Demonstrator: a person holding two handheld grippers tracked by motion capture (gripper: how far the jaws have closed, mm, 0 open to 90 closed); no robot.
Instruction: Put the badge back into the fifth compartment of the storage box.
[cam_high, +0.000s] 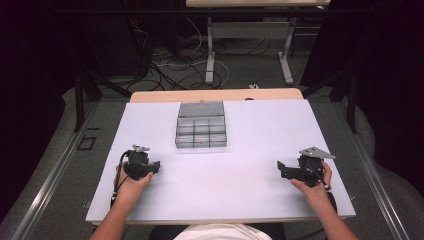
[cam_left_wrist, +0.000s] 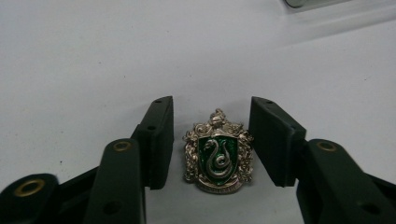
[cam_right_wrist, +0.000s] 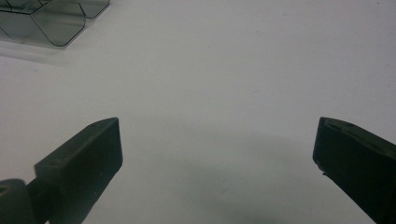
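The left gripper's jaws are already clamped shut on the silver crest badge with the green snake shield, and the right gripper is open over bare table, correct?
Not quite. In the left gripper view the left gripper stands open, a gap on each side of the silver crest badge with the green snake shield, which lies flat on the white table. The right gripper is open over bare table, as you say.

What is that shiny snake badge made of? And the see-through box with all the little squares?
The snake badge looks like cast metal: its silvery scrollwork glints, and the green shield seems glossy enamel, smooth and wet-looking. It lies flat between the open jaws of the left gripper, apparently untouched. The compartment box looks like clear, grey-tinted plastic: the table shows through its thin walls. It could be glass, but plastic seems likelier.
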